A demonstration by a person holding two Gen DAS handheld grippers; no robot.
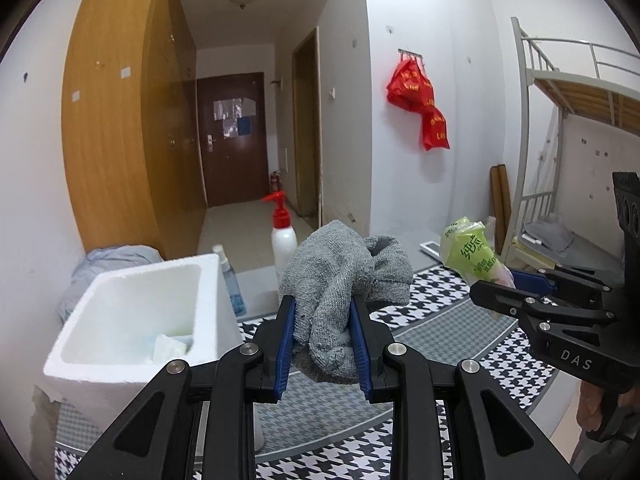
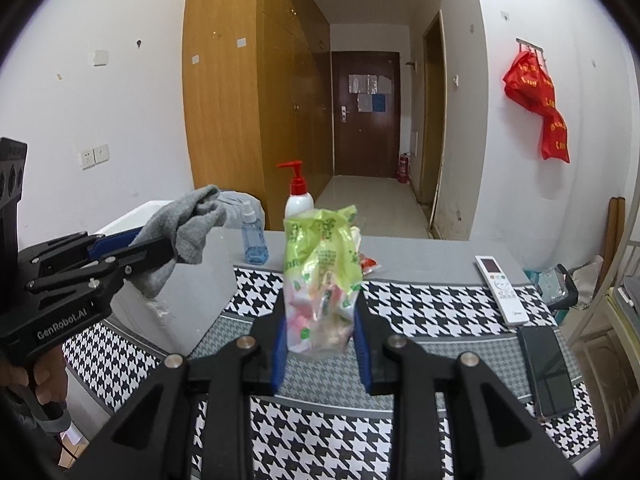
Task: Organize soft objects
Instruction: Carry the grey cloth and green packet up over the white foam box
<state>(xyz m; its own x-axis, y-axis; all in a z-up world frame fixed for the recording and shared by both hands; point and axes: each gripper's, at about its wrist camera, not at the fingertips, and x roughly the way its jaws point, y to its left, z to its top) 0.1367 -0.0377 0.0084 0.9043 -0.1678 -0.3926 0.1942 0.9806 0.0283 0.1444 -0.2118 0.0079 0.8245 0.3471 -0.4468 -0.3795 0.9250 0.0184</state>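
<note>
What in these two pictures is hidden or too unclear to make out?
- Foam box, left wrist view: its wall hides most of what lies inside.
- Green plastic bag, right wrist view: contents blurred behind crinkled film; print unreadable.
- Grey sock, left wrist view: the left gripper covers its sides.
- Papers on the far door: too small to read.
- Bundle behind the box: mostly hidden.

On the worktop [image 2: 420, 248] a foam box [image 1: 132, 320] stands at the left, with a spray bottle [image 2: 254, 236] and a pump bottle [image 2: 298, 196] behind its right side. At the right lie a remote [image 2: 502, 290] and, nearer, a phone [image 2: 550, 372]. A bunk bed [image 1: 568, 92] stands right of the worktop.
</note>
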